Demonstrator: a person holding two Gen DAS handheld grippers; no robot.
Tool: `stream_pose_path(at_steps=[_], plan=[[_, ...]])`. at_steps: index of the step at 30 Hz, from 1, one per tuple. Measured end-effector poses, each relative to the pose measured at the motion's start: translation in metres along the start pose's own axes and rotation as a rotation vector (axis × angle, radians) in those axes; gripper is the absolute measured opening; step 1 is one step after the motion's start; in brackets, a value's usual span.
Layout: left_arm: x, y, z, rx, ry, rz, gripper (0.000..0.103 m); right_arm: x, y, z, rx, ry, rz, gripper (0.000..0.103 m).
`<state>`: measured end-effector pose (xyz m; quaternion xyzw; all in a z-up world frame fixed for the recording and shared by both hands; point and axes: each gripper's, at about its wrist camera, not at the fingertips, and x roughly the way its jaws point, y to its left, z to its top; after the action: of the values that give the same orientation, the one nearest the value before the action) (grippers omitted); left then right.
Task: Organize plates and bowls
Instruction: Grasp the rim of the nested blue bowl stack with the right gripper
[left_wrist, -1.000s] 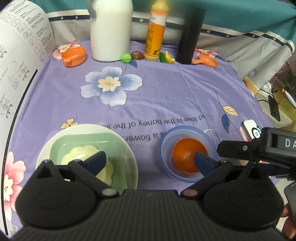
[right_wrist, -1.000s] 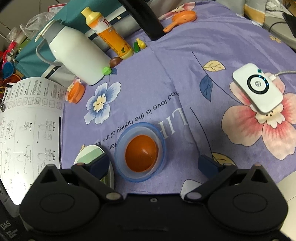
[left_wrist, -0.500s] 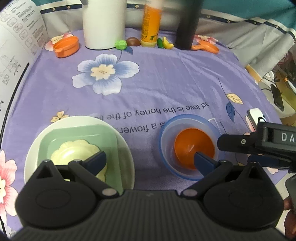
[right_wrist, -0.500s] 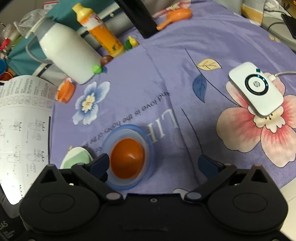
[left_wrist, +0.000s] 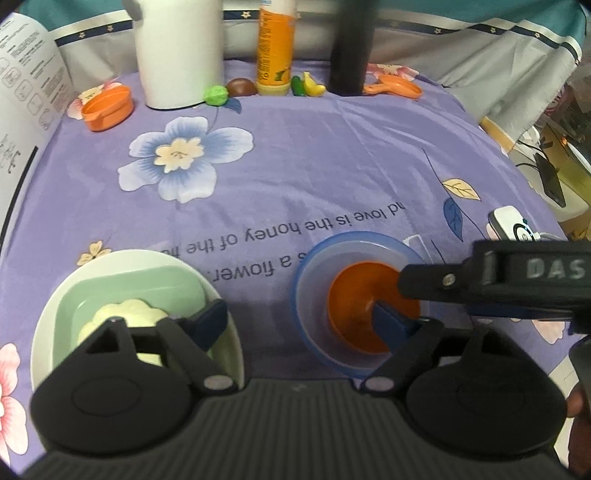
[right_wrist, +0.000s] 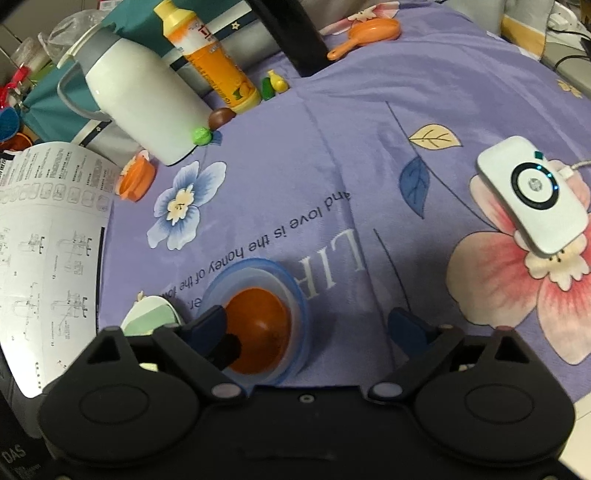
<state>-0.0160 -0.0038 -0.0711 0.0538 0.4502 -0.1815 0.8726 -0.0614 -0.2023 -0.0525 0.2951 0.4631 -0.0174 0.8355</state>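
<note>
A: On the left, white round plate (left_wrist: 44, 332) with a pale green square dish (left_wrist: 122, 291) and a small cream scalloped dish (left_wrist: 122, 317) nested inside. Left gripper (left_wrist: 299, 317) hanging low over the purple flowered cloth (left_wrist: 314, 155), jaws apart and just closing, gripping nothing; left fingertip above the plate stack, right fingertip (left_wrist: 391, 325) over the orange bowl (left_wrist: 354, 299).

B: Further right, that orange bowl sitting in the clear blue-rimmed bowl (left_wrist: 314, 269). Right gripper (right_wrist: 306, 325) also apart and just closing, nothing pinched; left fingertip (right_wrist: 210, 325) over the orange bowl's near edge, the other over bare cloth beside the blue rim.

A: Risks?

B: Both tools crowding one small bowl. Likely a knock between the right gripper's arm and the left fingertip. Possibly a pinch on the orange rim alone, tipping it, or dragging the blue bowl along and rucking the cloth.

A: Surroundings?

B: Paper instruction sheet (right_wrist: 48, 236) at far left; orange lid (left_wrist: 107, 107), white thermos jug (right_wrist: 144, 107), green ball (right_wrist: 201, 136), brown one (right_wrist: 221, 117), orange juice bottle (right_wrist: 214, 62), toy banana (right_wrist: 277, 81), black post (left_wrist: 351, 48), orange scoop (right_wrist: 369, 33) along the back. White charging puck (right_wrist: 532, 199) well right. None between the stacks.
</note>
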Motion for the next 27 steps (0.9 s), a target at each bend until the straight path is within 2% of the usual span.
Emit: stream_pose_path(at_steps=[1, 3, 5, 9, 10, 17, 27], plan=[[0.002, 0.000, 0.000, 0.002, 0.004, -0.004, 0.078, 0.002, 0.000, 0.000, 0.002, 0.008, 0.003, 0.080], [0.005, -0.001, 0.000, 0.002, 0.018, -0.016, 0.071, 0.007, 0.002, -0.001, -0.005, 0.023, 0.009, 0.060], [0.010, -0.002, -0.001, 0.003, 0.039, -0.029, 0.062, 0.012, 0.004, -0.002, -0.019, 0.041, 0.017, 0.046], [0.018, -0.005, -0.003, 0.004, 0.070, -0.057, 0.042, 0.018, 0.012, -0.004, -0.054, 0.050, 0.011, 0.033], [0.019, -0.005, -0.003, 0.007, 0.075, -0.060, 0.038, 0.019, 0.013, -0.003, -0.065, 0.048, 0.007, 0.032], [0.029, 0.000, 0.001, -0.023, 0.097, -0.060, 0.038, 0.024, 0.018, 0.002, -0.092, 0.039, -0.011, 0.026], [0.034, 0.000, 0.004, -0.023, 0.091, -0.066, 0.039, 0.033, 0.021, 0.002, -0.091, 0.052, -0.035, 0.026]])
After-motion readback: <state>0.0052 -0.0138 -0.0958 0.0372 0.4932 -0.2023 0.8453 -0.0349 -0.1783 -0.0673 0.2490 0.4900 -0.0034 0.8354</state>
